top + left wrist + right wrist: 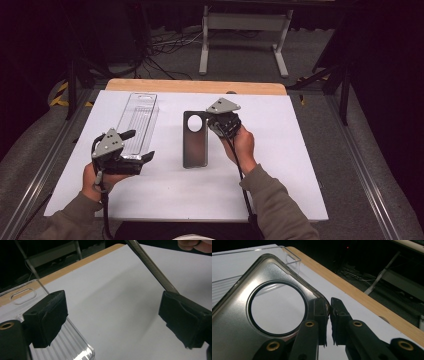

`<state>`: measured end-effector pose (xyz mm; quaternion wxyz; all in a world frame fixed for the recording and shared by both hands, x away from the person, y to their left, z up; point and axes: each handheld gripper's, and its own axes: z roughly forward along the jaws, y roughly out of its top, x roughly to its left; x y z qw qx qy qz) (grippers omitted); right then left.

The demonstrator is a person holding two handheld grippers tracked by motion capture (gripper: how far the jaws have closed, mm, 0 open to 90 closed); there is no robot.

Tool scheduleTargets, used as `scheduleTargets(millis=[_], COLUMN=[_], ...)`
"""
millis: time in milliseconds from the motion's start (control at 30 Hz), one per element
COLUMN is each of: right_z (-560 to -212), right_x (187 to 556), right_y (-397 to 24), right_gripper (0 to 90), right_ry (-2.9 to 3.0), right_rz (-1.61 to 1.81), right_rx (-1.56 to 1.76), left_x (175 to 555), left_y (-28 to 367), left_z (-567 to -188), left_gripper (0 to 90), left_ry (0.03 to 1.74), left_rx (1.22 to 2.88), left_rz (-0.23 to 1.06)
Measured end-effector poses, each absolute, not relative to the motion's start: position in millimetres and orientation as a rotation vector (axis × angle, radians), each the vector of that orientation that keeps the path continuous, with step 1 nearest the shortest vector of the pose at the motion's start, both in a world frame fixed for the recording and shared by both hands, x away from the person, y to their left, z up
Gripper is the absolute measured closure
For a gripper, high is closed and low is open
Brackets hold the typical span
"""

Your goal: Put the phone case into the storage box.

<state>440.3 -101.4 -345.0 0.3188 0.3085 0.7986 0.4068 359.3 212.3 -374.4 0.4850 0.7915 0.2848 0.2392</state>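
Right gripper view: right gripper [327, 322] pinches grey phone case [237, 322] edge

Cut-off and covered parts

In the right gripper view, the grey phone case [234, 322] runs off the left and bottom edges, and the right tool [328, 322] covers its corner edge. In the left gripper view, the clear plastic tray [72, 345] is cut by the bottom edge and partly hidden behind a pad [46, 316] of the left tool [115, 320].
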Motion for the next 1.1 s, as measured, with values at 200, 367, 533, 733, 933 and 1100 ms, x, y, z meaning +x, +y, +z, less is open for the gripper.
scheduleTargets(millis=[200, 367, 533, 733, 933, 1100], right_z=[-351, -358, -364, -365, -366, -366], right_x=[425, 414, 402, 391, 376, 369], right_y=[-100, -97, -87, -81, -73, -68], right_gripper=[84.0, 84.0, 84.0, 83.9, 83.9, 83.9], right_ry=[2.073, 2.041, 2.009, 1.971, 1.889, 1.841], right_rz=[1.033, 1.013, 0.968, 0.94, 0.921, 0.917], right_rx=[0.766, 0.722, 0.65, 0.584, 0.514, 0.474], left_x=[364, 368, 375, 384, 388, 392], left_y=[196, 179, 161, 153, 150, 154], left_z=[-370, -366, -362, -362, -361, -360], left_gripper=[8.9, 9.2, 12.4, 18.4, 34.3, 50.4], left_ry=[0.676, 0.644, 0.634, 0.65, 0.665, 0.676], left_rx=[1.925, 1.912, 1.905, 1.88, 1.859, 1.84], left_rz=[0.559, 0.505, 0.466, 0.42, 0.41, 0.38])
